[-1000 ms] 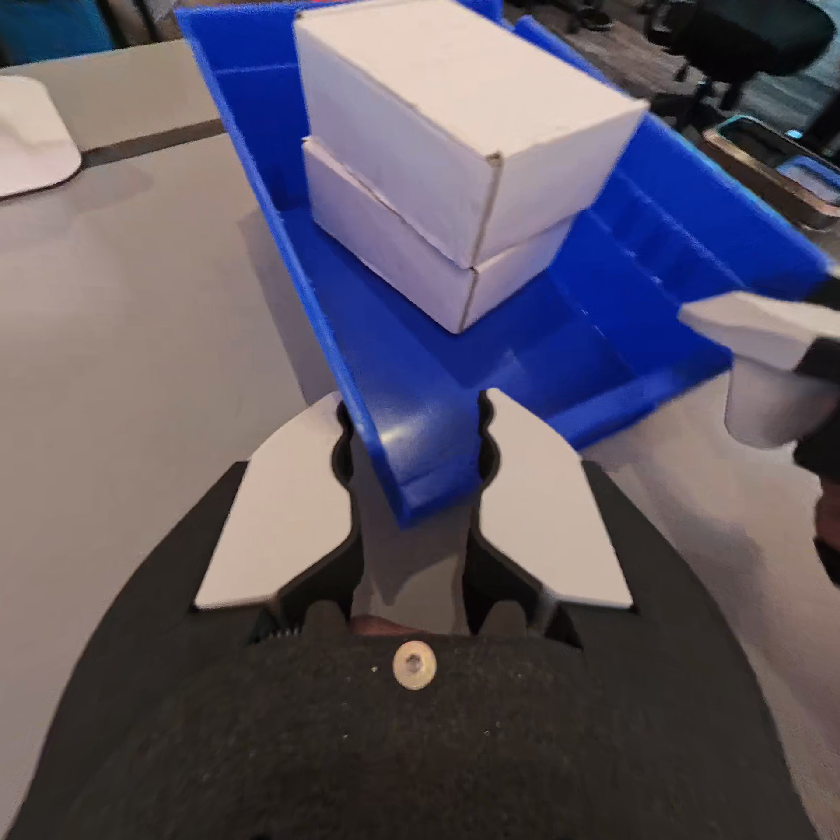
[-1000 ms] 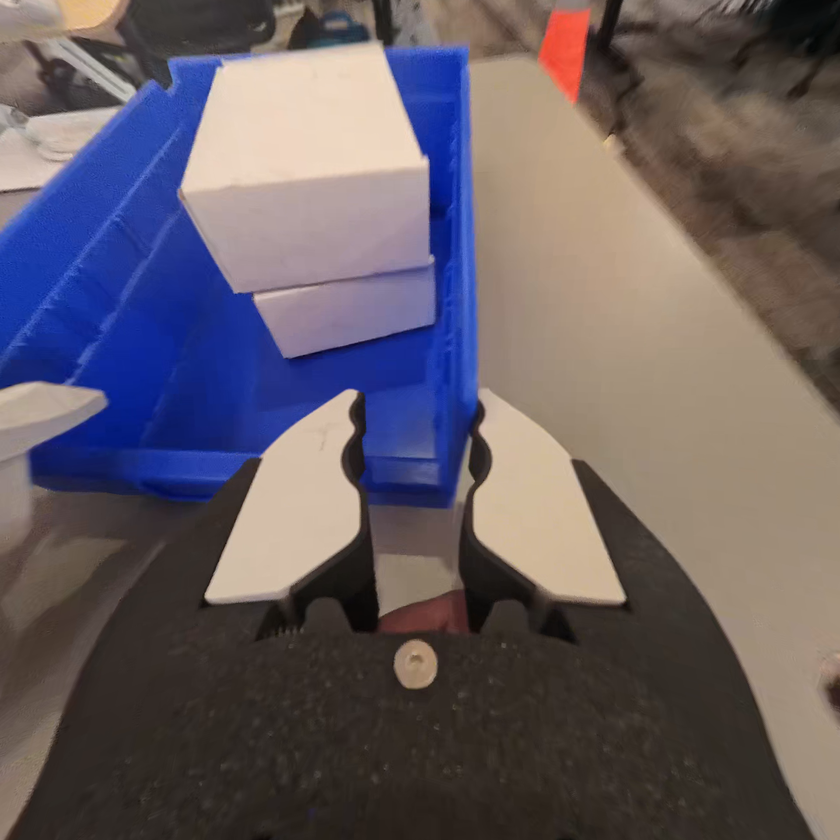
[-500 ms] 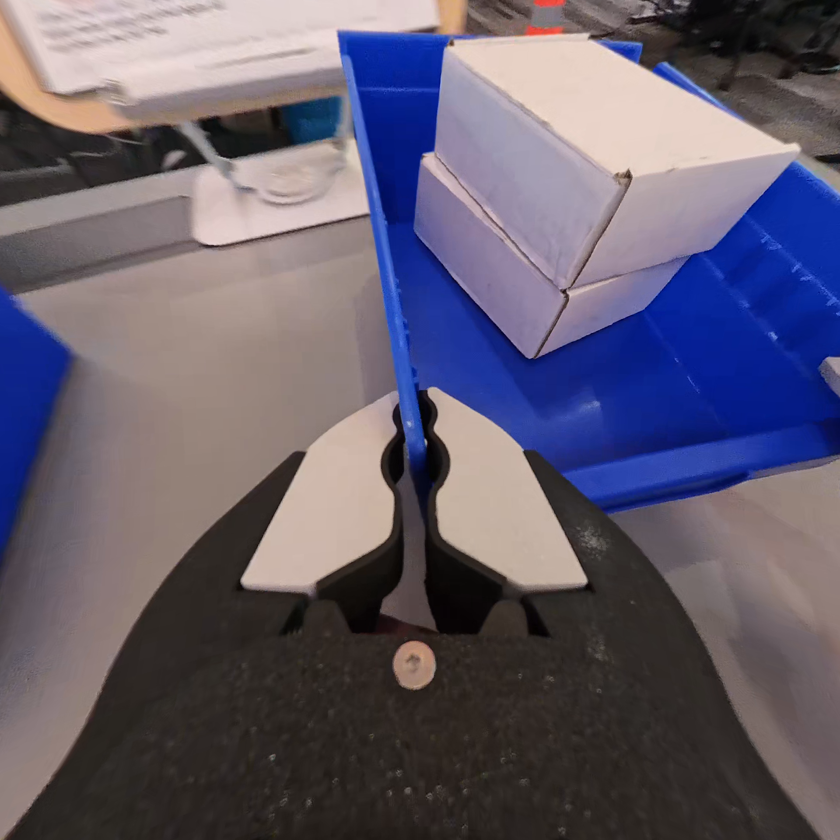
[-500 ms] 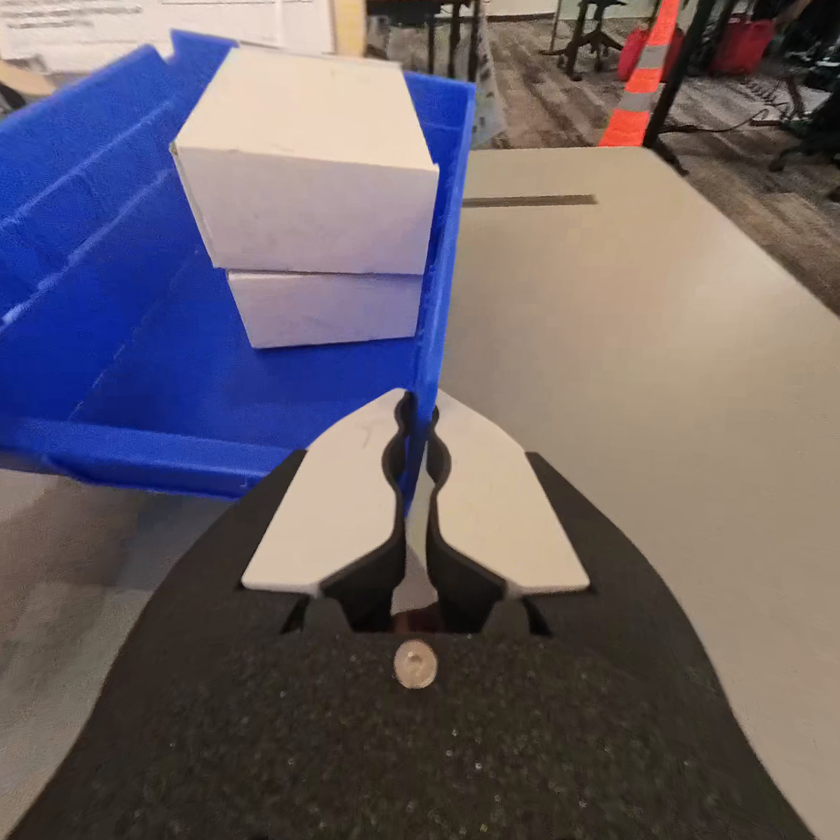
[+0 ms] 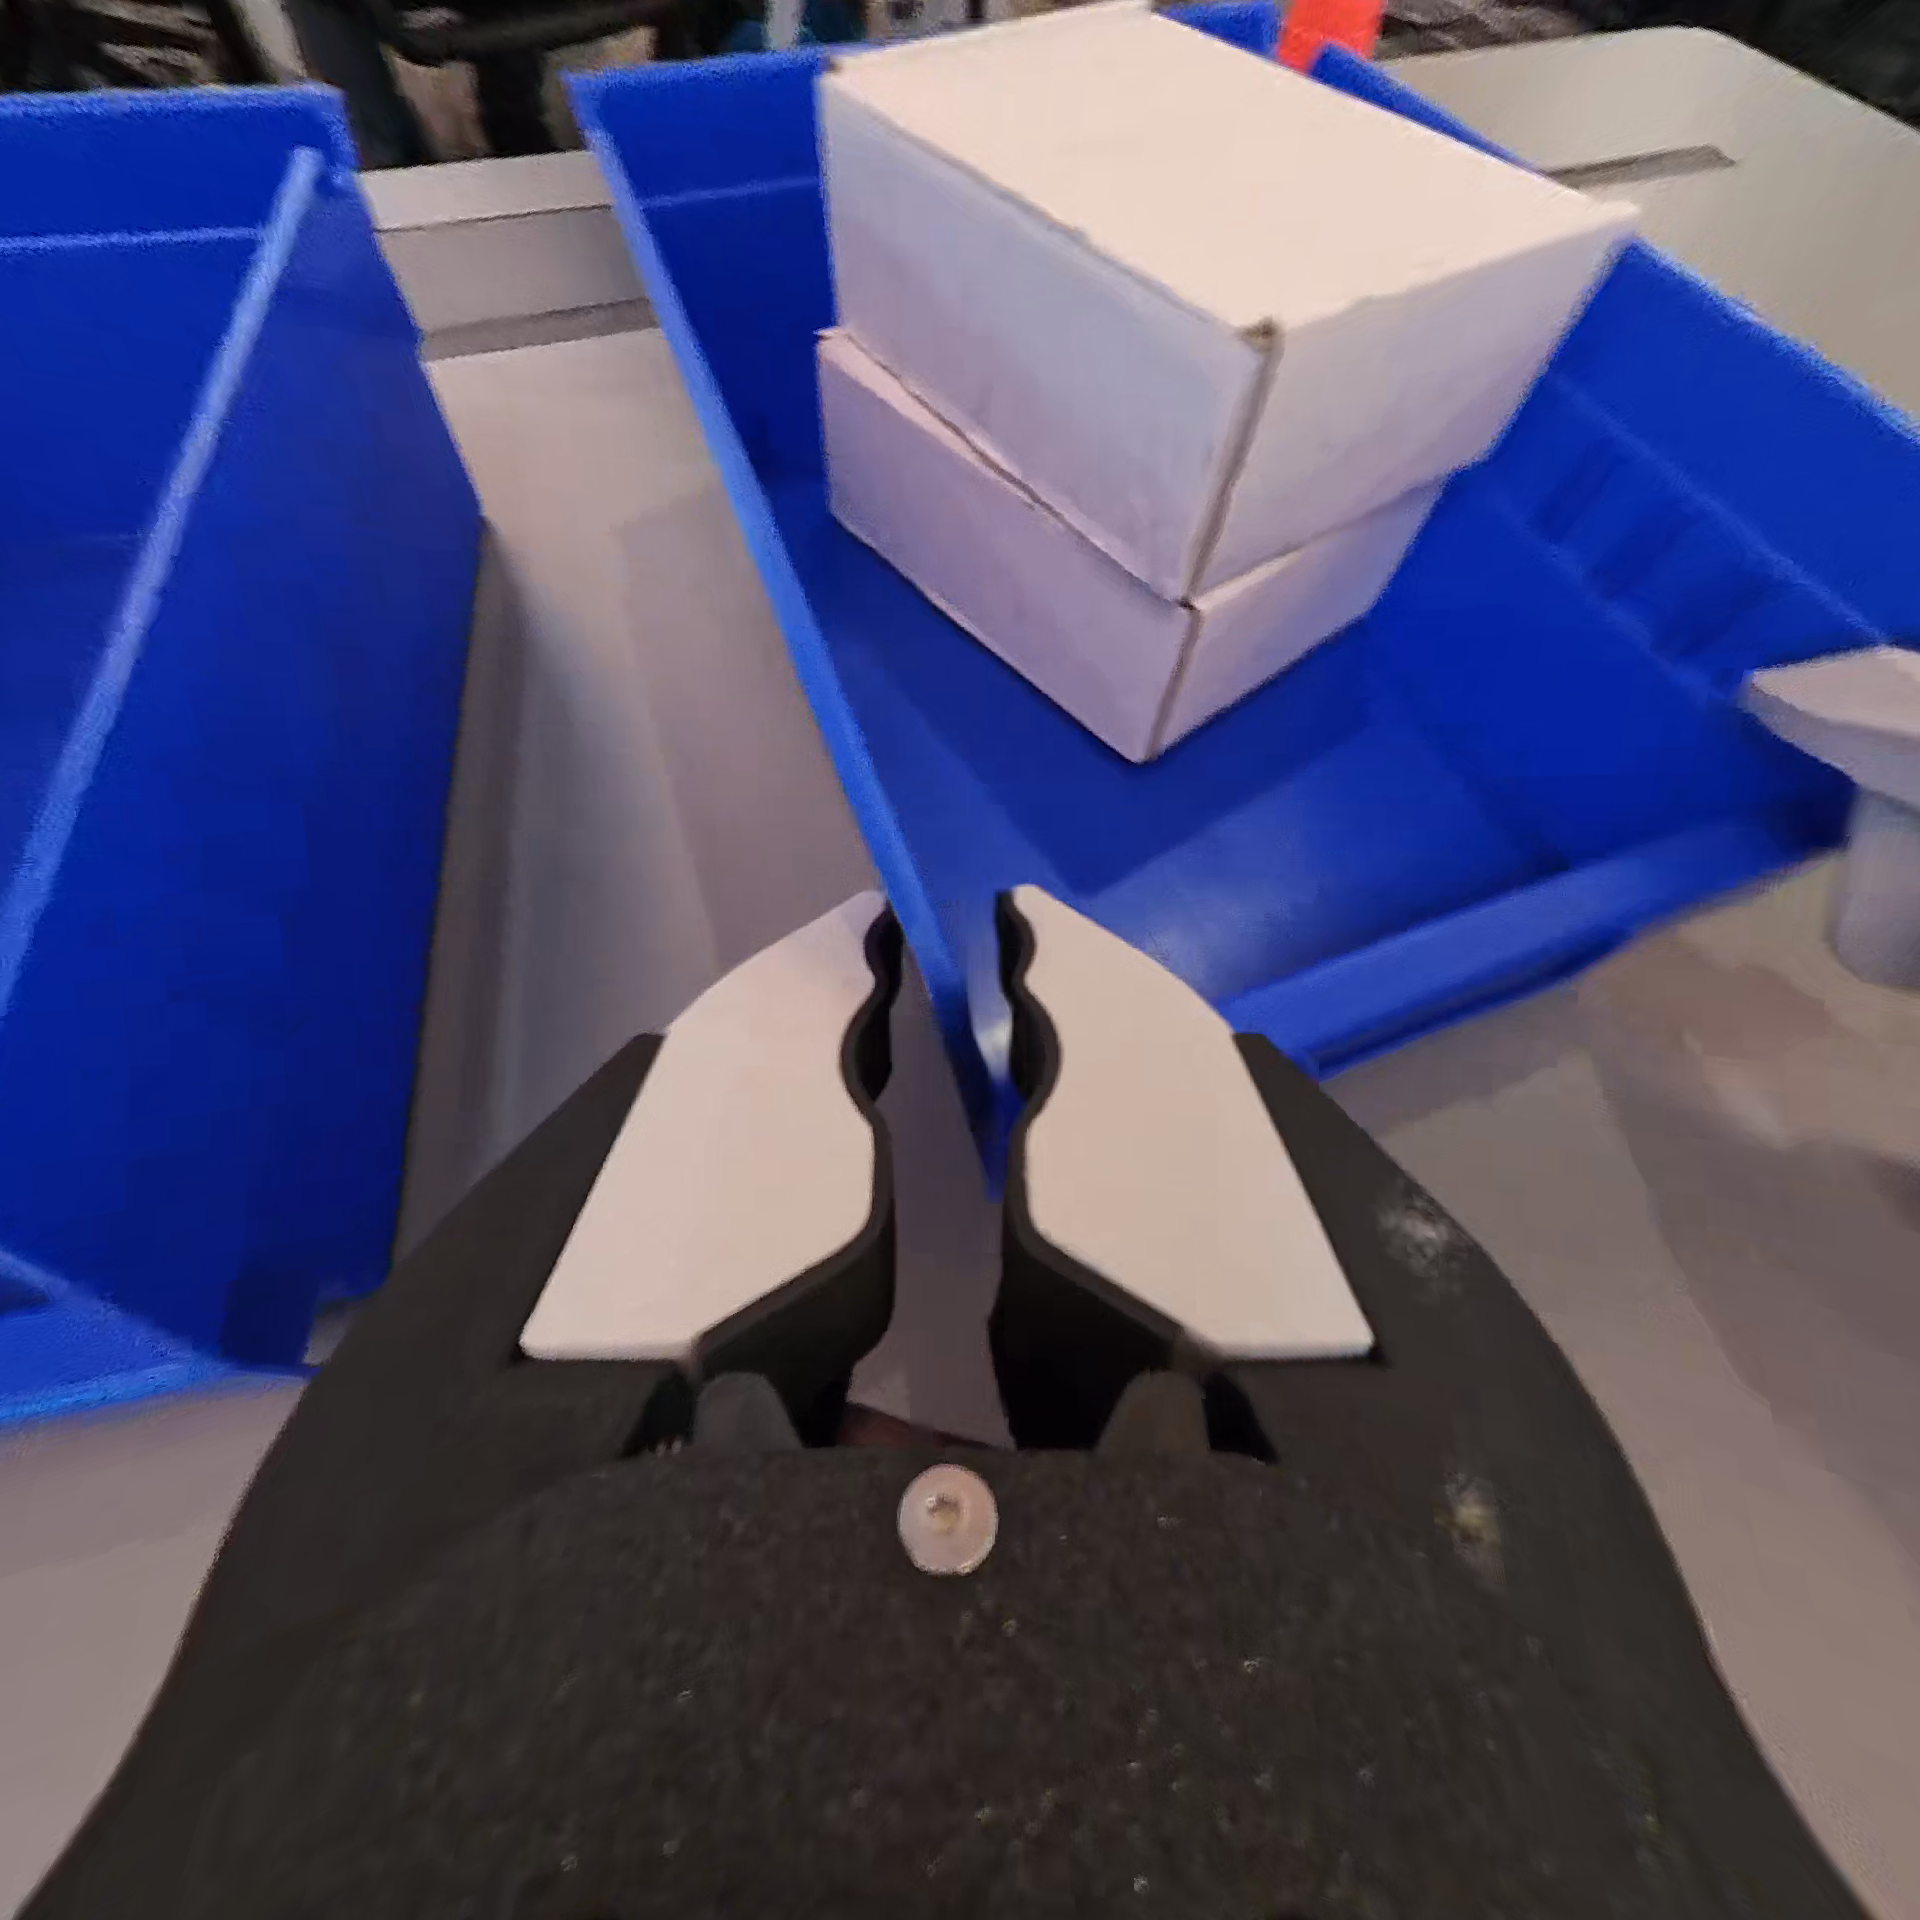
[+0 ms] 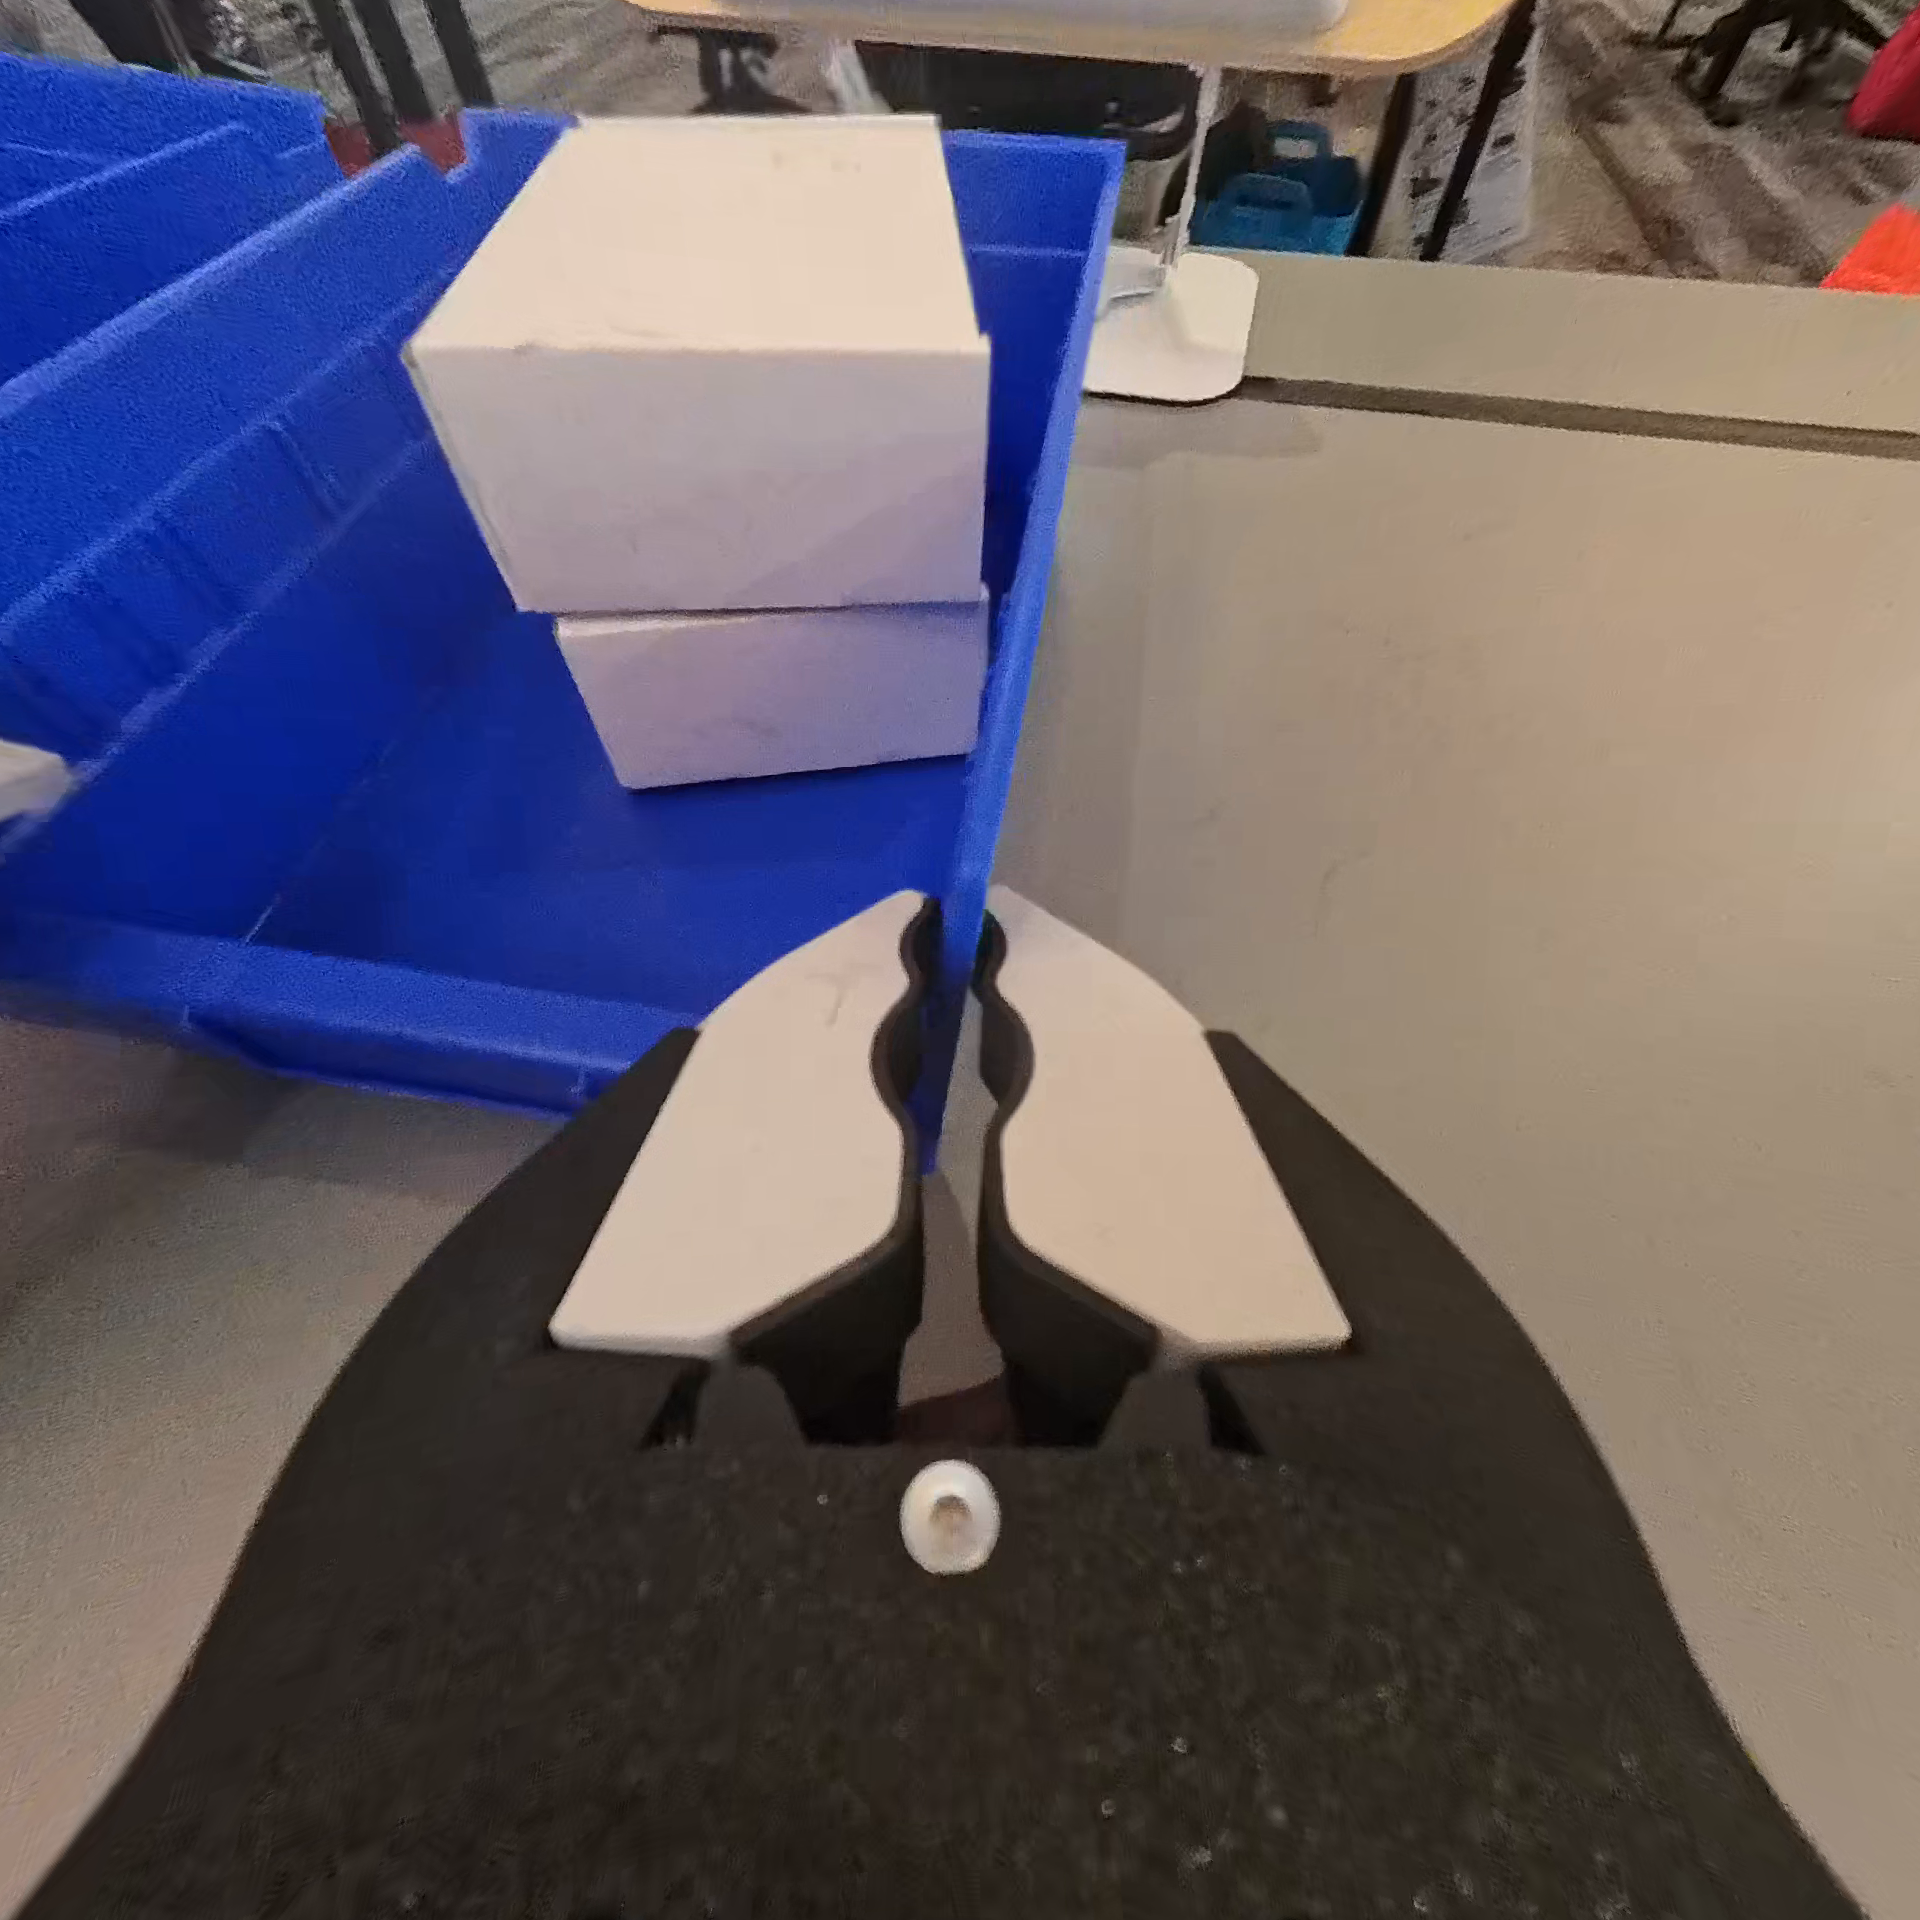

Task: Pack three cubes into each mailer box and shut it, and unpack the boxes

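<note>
Two shut white mailer boxes are stacked in a blue bin [image 5: 1299, 831], the upper box [image 5: 1143, 260] on the lower box [image 5: 997, 582]. My left gripper [image 5: 943, 925] straddles the bin's left wall near its front corner; the jaws stand slightly apart, the wall against the right finger with a gap at the left finger. In the right wrist view my right gripper [image 6: 954, 914] is shut on the bin's right wall [image 6: 1023, 623], with the upper box [image 6: 707, 364] and lower box [image 6: 779, 696] just beyond. No cubes show.
A second blue bin [image 5: 208, 727] stands on the grey table [image 6: 1455, 831] close to the left of the held bin; it also shows in the right wrist view [image 6: 125, 156]. A white stand base [image 6: 1164, 332] sits behind the bin. Chairs and clutter lie beyond the table.
Both grippers closed on the bin's side walls and the bin swung round next to the second bin. Since half a second ago my left jaws have parted a little; the right stays clamped.
</note>
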`<state>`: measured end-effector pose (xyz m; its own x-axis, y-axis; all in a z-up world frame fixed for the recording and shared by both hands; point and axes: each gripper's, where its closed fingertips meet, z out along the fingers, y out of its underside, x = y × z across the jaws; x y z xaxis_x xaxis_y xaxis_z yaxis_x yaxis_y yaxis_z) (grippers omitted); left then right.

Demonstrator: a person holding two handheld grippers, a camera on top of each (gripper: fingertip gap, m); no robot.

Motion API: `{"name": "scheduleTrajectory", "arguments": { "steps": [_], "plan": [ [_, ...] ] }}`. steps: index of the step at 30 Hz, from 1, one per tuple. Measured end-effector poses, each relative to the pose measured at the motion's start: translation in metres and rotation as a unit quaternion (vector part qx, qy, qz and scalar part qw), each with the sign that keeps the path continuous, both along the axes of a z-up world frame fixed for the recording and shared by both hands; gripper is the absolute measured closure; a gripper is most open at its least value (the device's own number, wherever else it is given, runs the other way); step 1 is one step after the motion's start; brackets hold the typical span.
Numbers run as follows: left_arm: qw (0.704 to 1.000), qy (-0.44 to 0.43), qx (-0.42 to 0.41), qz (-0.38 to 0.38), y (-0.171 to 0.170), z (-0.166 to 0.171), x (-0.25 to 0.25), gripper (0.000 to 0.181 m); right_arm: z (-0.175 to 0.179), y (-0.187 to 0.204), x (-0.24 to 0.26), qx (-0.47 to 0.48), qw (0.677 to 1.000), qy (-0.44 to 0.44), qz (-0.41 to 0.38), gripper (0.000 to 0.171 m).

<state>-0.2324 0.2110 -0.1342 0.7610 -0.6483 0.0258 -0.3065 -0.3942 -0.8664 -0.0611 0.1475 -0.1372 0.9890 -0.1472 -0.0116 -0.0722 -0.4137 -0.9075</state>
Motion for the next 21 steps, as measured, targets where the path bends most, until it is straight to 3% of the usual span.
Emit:
{"name": "scheduleTrajectory", "arguments": {
  "steps": [3, 6, 9, 13, 16, 18, 21],
  "plan": [
    [0.997, -0.045, -0.029, -0.056, -0.033, 0.021, -0.017, 0.133, 0.008, -0.012, -0.005, -0.008, 0.999, 0.007, 0.048, 0.156],
    [0.995, -0.089, 0.008, -0.039, -0.042, 0.054, -0.08, 0.134, 0.02, -0.041, -0.013, 0.0, 0.996, -0.002, 0.091, 0.141],
    [0.996, -0.064, 0.018, 0.058, -0.002, 0.052, -0.175, 0.135, 0.02, -0.074, -0.03, 0.019, 0.99, -0.012, 0.137, 0.142],
    [0.988, -0.022, -0.017, 0.153, 0.073, 0.03, -0.273, 0.121, 0.009, -0.1, -0.079, 0.012, 0.976, 0.029, 0.217, 0.144],
    [0.984, 0.015, -0.019, 0.175, 0.123, 0.016, -0.3, 0.118, 0.008, -0.095, -0.116, 0.012, 0.964, 0.014, 0.266, 0.143],
    [0.986, -0.009, -0.035, 0.165, 0.148, 0.009, -0.297, 0.12, 0.003, -0.089, -0.143, -0.005, 0.955, 0.014, 0.297, 0.142],
    [0.991, -0.03, -0.044, 0.124, 0.162, 0.003, -0.282, 0.155, 0.004, -0.075, -0.183, -0.008, 0.943, 0.028, 0.333, 0.142]
  ]
}}
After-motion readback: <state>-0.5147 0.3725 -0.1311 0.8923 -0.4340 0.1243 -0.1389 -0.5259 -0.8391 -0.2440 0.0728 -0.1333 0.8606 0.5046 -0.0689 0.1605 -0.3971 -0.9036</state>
